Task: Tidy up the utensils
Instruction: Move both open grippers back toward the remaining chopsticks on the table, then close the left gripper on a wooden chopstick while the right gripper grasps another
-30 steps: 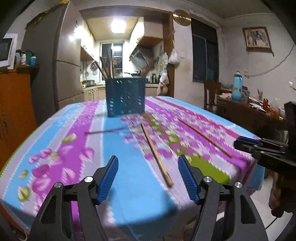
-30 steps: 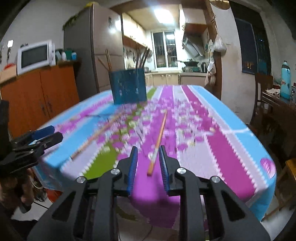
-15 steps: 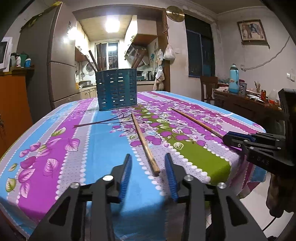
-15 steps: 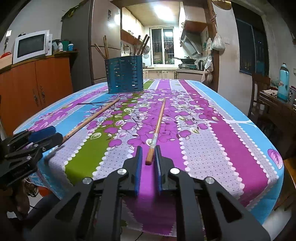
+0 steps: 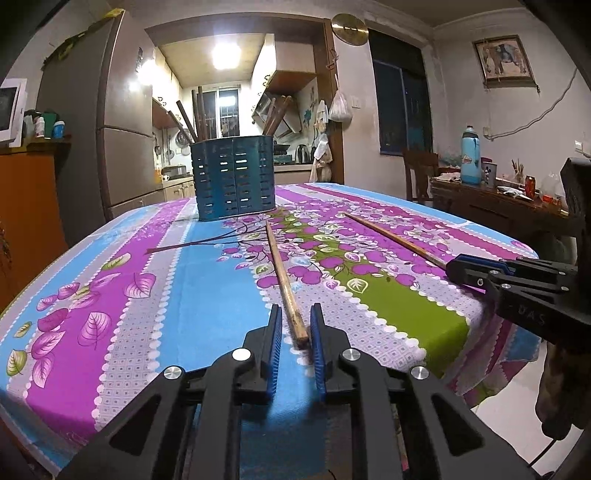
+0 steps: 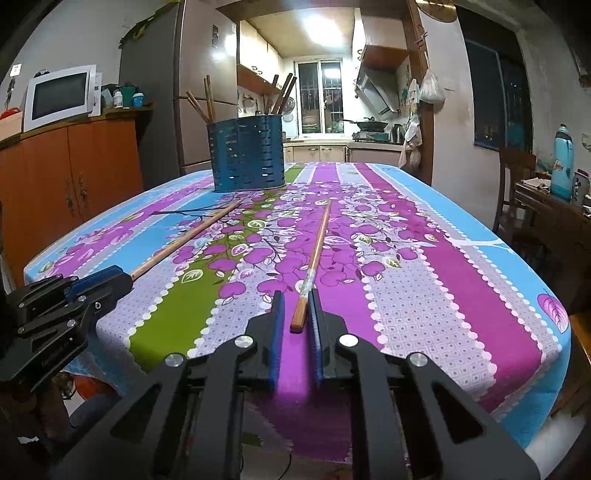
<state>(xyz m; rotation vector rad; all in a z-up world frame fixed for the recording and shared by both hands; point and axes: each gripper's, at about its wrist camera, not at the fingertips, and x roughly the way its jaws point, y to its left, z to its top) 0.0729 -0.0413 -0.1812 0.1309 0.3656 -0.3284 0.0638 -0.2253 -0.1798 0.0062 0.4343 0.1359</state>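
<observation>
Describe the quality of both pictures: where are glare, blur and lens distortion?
Left wrist view: the kitchen ceiling lamp glares and reflects on the refrigerator; the fisheye bends the walls; the left tongs and chopstick look sharp. Right wrist view: the ceiling light is overexposed; the tablecloth curves; its near edge below the right tongs is smeared.
</observation>
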